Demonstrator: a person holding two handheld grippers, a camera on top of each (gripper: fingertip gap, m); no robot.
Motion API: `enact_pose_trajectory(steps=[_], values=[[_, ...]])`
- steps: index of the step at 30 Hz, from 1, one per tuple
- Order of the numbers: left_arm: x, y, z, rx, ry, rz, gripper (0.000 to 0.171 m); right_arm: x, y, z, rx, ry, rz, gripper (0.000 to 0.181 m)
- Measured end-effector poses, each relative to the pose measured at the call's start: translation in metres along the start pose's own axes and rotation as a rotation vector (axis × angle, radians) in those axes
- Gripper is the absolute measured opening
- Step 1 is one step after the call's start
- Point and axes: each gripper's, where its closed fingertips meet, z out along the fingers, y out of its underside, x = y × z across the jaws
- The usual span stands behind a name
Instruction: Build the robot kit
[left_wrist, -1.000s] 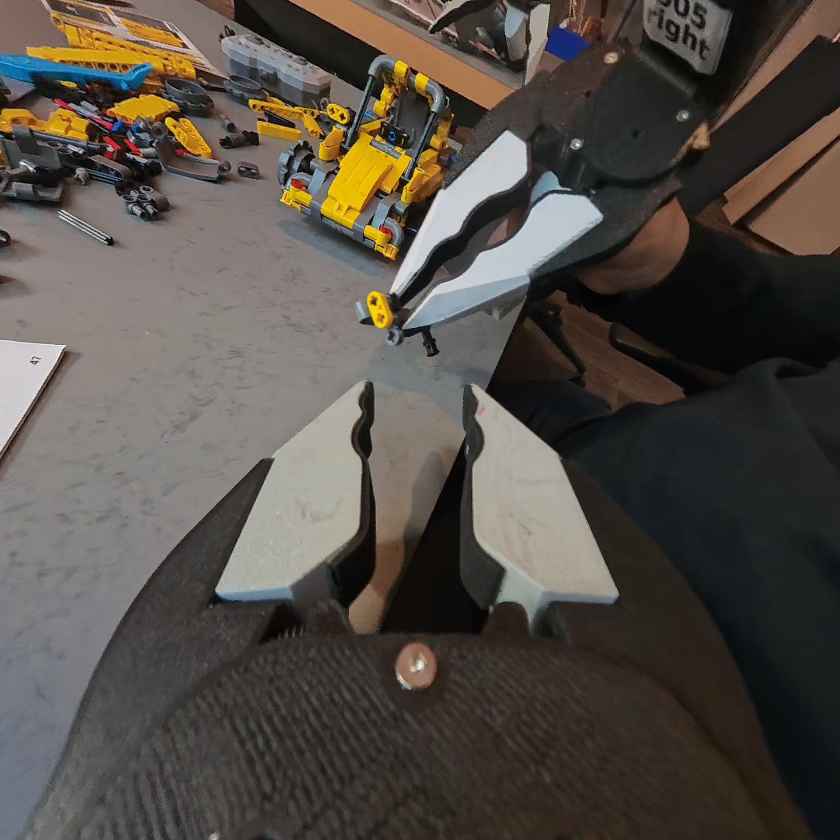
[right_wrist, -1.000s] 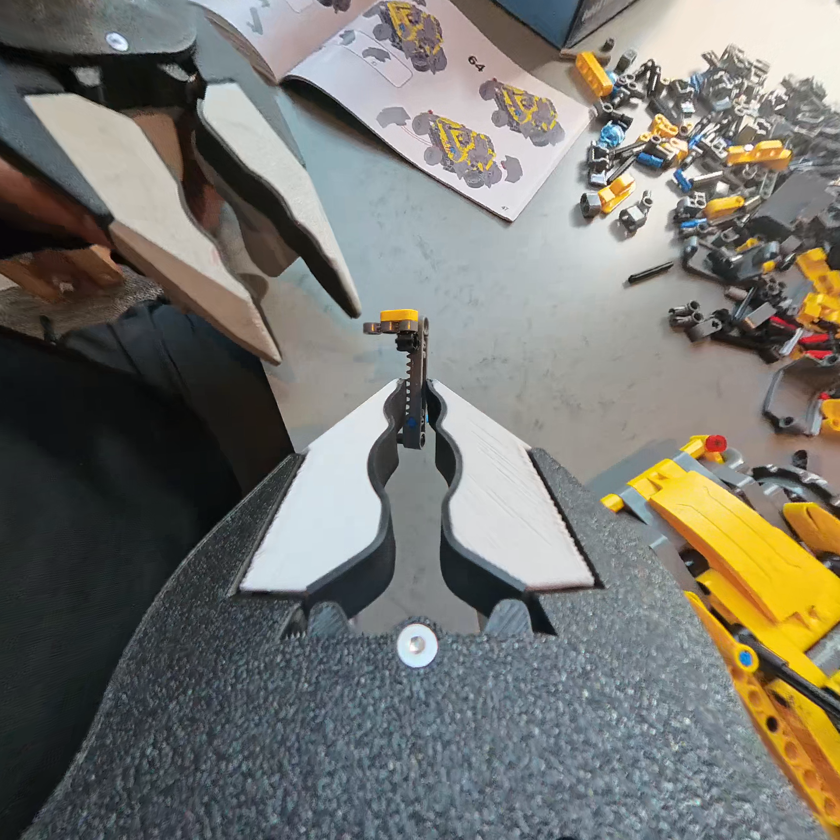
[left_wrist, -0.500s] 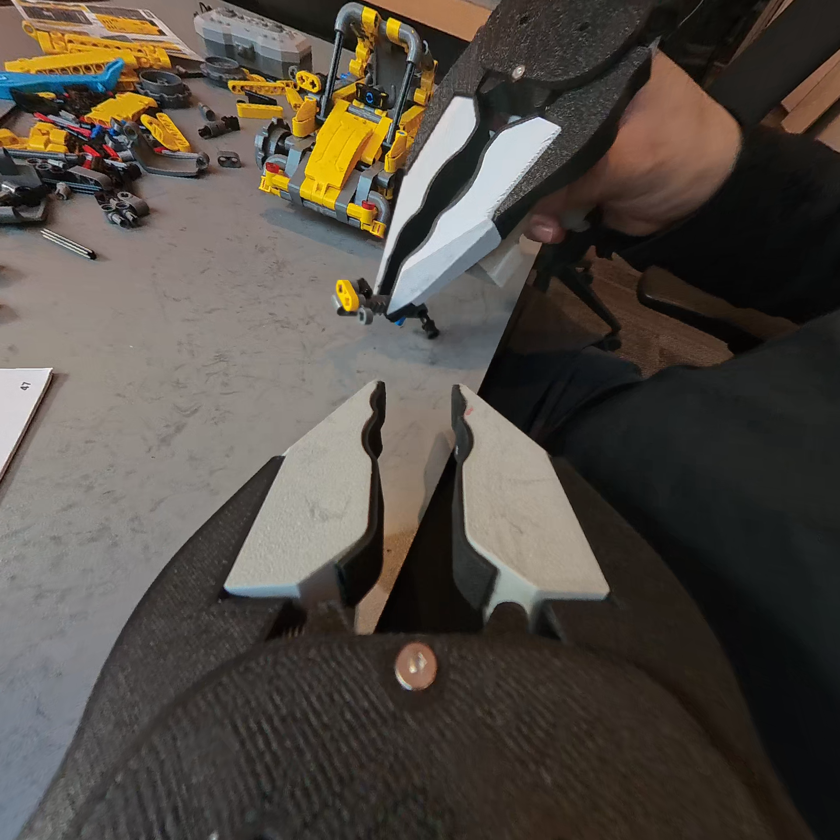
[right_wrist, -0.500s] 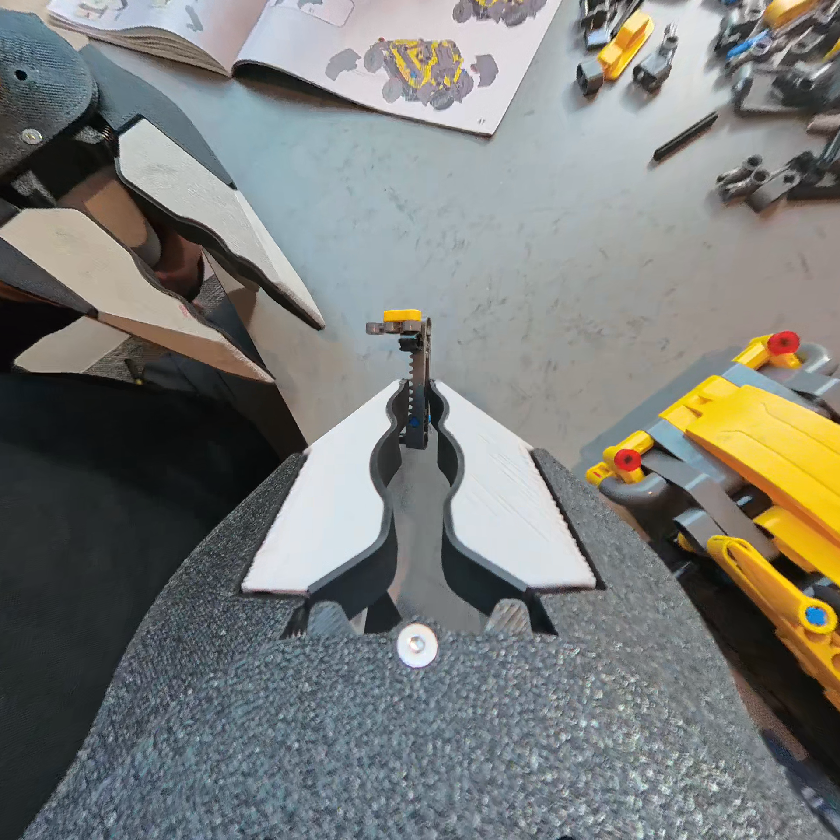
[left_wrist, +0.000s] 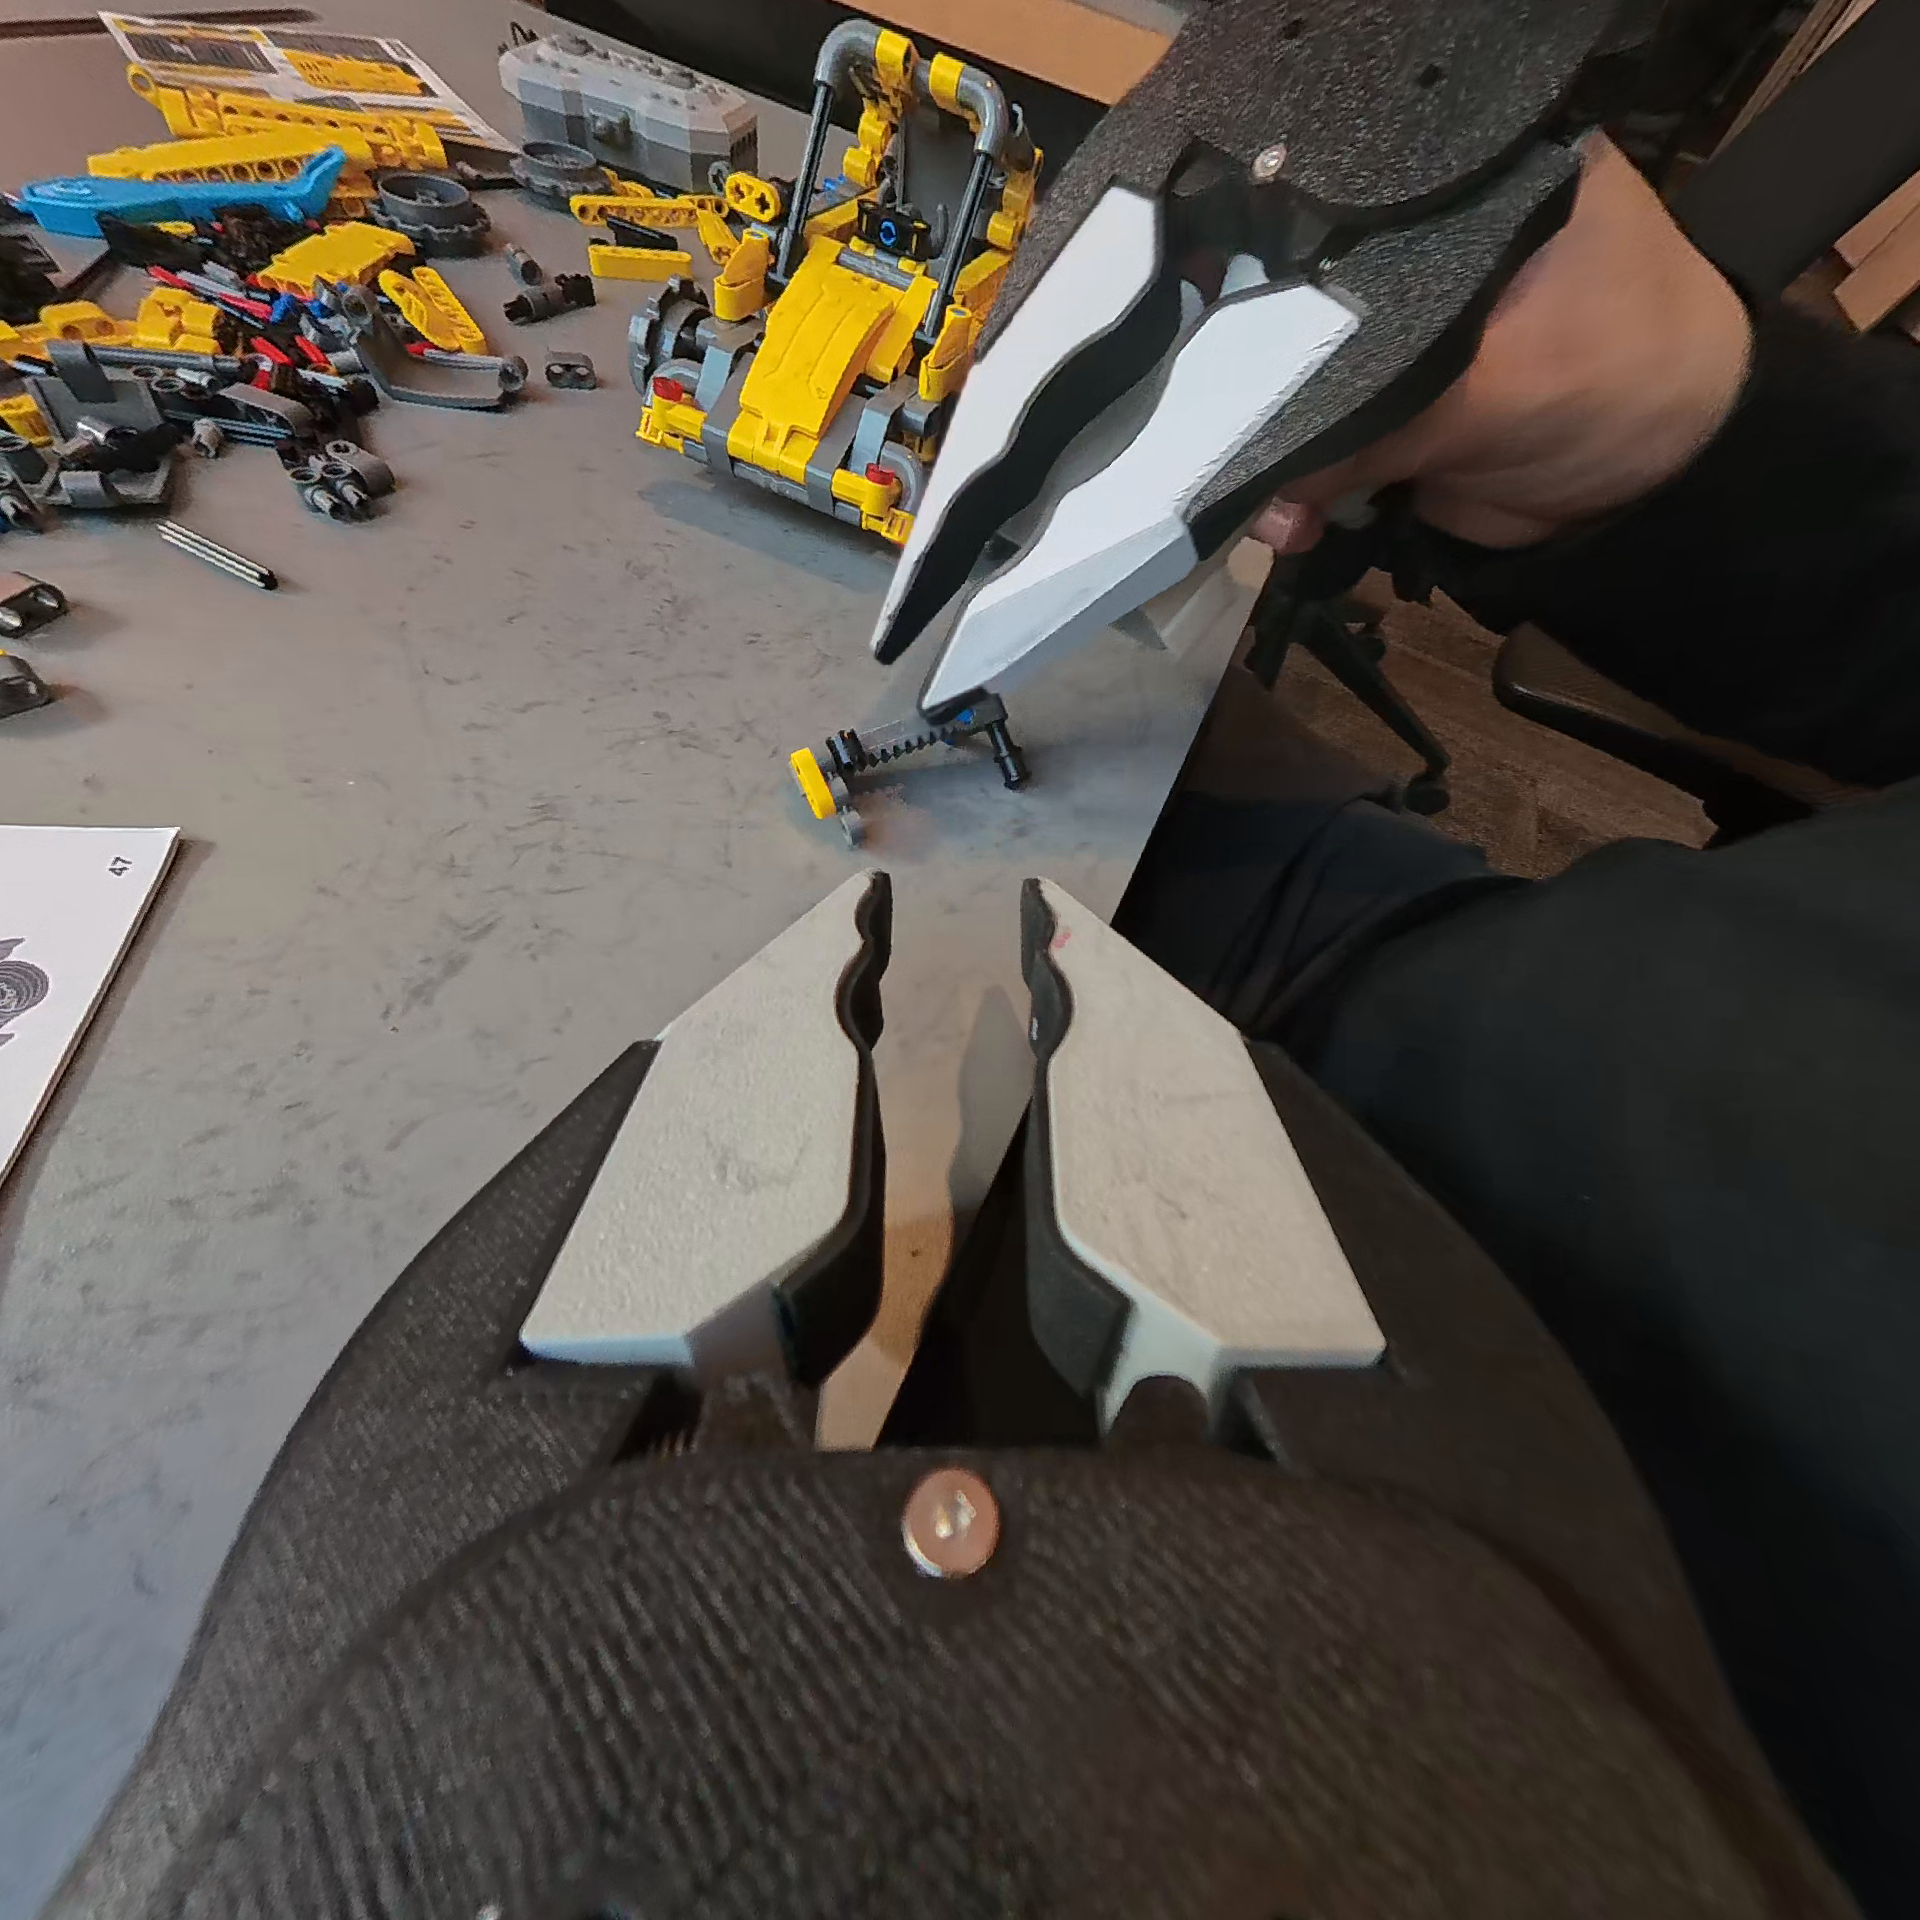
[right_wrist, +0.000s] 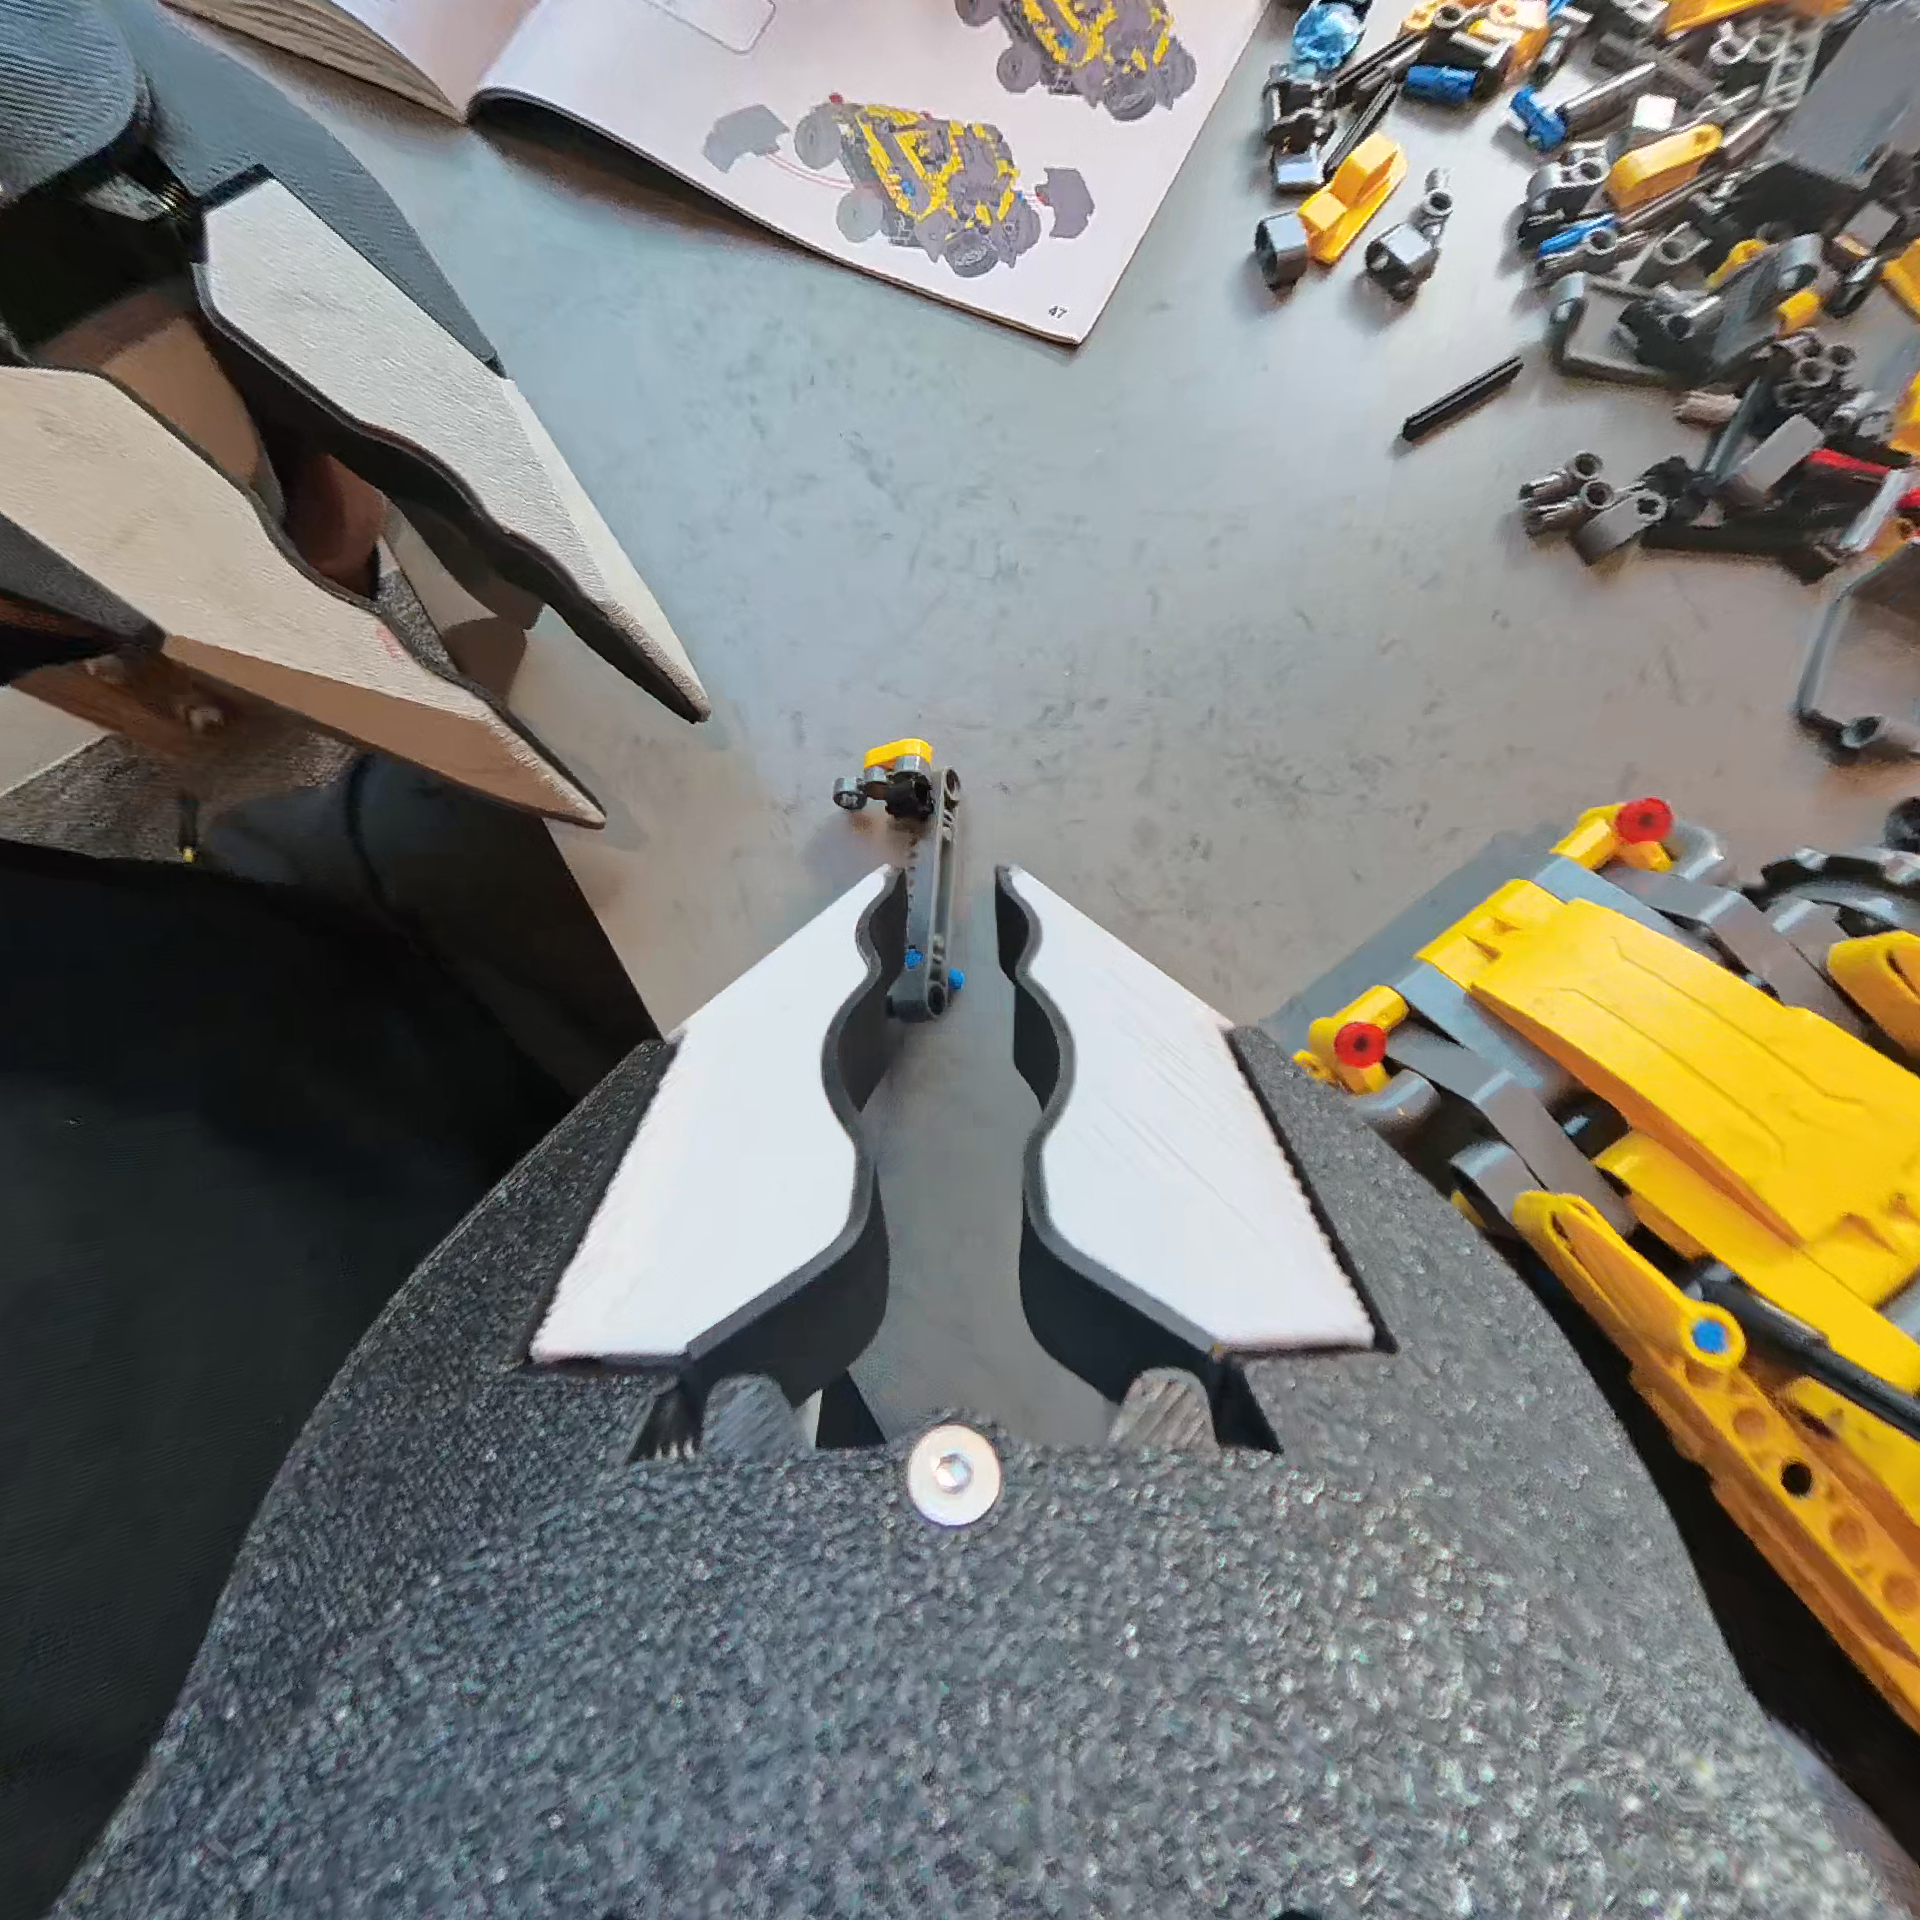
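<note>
A small assembly (right_wrist: 928, 902), a dark toothed bar with a yellow piece at its far end, lies on the grey table (right_wrist: 1091, 623) near its front edge. It also shows in the left wrist view (left_wrist: 902, 750). My right gripper (right_wrist: 945, 878) is open, its fingertips on either side of the bar's near end. From the left wrist view the right gripper (left_wrist: 912, 681) hangs just over the bar. My left gripper (left_wrist: 956, 891) is open and empty, a short way in front of the assembly. It also shows in the right wrist view (right_wrist: 644, 769).
A part-built yellow and grey vehicle model (left_wrist: 821, 343) (right_wrist: 1662, 1101) stands close on the right gripper's side. Loose pieces (left_wrist: 208, 312) (right_wrist: 1662, 260) are heaped farther back. An open instruction booklet (right_wrist: 883, 135) lies beyond. The table edge (left_wrist: 1174, 790) and a person's dark sleeve adjoin. Left tips to right tips: about 6 cm.
My right gripper came down to the table with the small assembly and opened, so the assembly now lies on the table. My left gripper's fingers have closed a little.
</note>
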Motion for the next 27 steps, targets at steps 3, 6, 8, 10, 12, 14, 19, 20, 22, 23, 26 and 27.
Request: enact_pose_trajectory(steps=[3,6,8,10,12,14,19,20,22,23,26,27], values=[[0.001,0.000,0.001,-0.003,0.000,0.006,0.023,-0.002,0.003,-0.011,0.055,-0.003,0.003,0.020],[0.000,0.000,0.000,0.000,0.005,-0.003,0.022,0.000,0.007,-0.020,0.096,0.013,0.003,0.021],[0.000,0.000,0.000,0.001,0.007,-0.011,0.022,0.001,0.008,-0.023,0.126,0.020,0.005,0.022],[0.000,0.000,0.000,-0.002,0.008,-0.011,0.022,0.000,0.008,-0.023,0.147,0.013,0.012,0.022],[0.001,0.000,0.001,-0.007,0.011,-0.007,0.021,0.000,0.008,-0.020,0.155,0.013,0.009,0.022],[0.002,0.000,0.001,-0.008,0.008,-0.002,0.020,-0.002,0.007,-0.017,0.168,0.016,-0.011,0.023],[-0.002,0.002,-0.002,-0.018,-0.017,0.000,0.019,-0.004,0.006,-0.012,0.172,0.014,-0.076,0.025],[-0.003,0.002,-0.003,-0.020,-0.025,-0.004,0.019,-0.004,0.007,-0.011,0.163,0.012,-0.085,0.027],[-0.005,0.001,-0.005,-0.016,-0.037,-0.013,0.019,-0.005,0.006,-0.010,0.159,-0.001,-0.109,0.028],[-0.007,0.001,-0.005,-0.010,-0.043,-0.018,0.019,-0.007,0.004,-0.010,0.165,-0.006,-0.123,0.029],[-0.009,-0.001,-0.003,0.014,-0.035,-0.045,0.015,-0.012,0.001,-0.009,0.190,-0.032,-0.155,0.028],[-0.009,-0.002,-0.001,0.020,-0.028,-0.056,0.015,-0.012,0.000,-0.008,0.194,-0.035,-0.158,0.028]])
